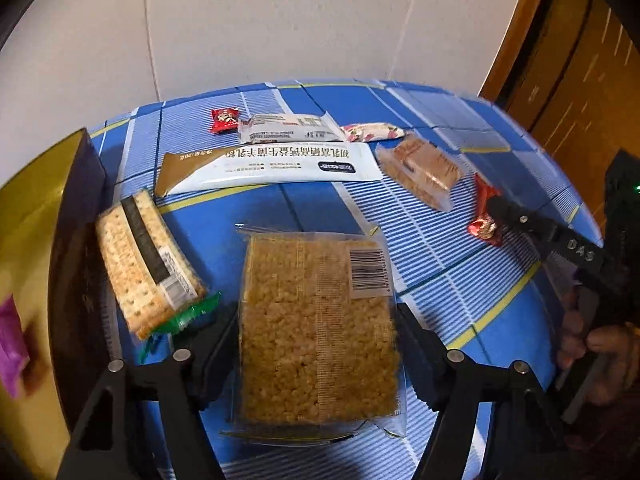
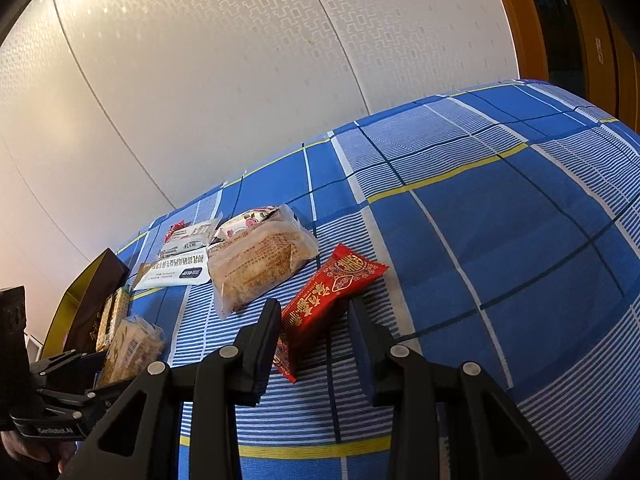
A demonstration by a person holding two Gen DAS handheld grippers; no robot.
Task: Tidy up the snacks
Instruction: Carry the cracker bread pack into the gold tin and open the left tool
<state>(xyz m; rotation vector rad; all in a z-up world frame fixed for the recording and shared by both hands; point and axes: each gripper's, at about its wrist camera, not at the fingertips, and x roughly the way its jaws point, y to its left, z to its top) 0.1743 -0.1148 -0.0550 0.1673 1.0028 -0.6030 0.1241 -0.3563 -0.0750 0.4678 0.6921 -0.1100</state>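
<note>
My left gripper [image 1: 316, 320] has its jaws on both sides of a clear pack of puffed rice bars [image 1: 316, 328] lying on the blue checked cloth [image 1: 440, 240]; the fingers touch or nearly touch its sides. A cracker pack [image 1: 140, 264] leans on a dark box with a gold inside [image 1: 76, 240] at the left. My right gripper [image 2: 316, 312] is open around a red sachet [image 2: 324, 308] lying flat; it also shows in the left wrist view [image 1: 486, 220].
Further back lie a long white sachet [image 1: 272, 168], a white bar wrapper [image 1: 288, 128], a small red sweet [image 1: 225, 119], a pink floral pack [image 1: 372, 133] and a clear biscuit pack [image 1: 424, 168]. A wall stands behind, a wooden door [image 1: 568, 64] at the right.
</note>
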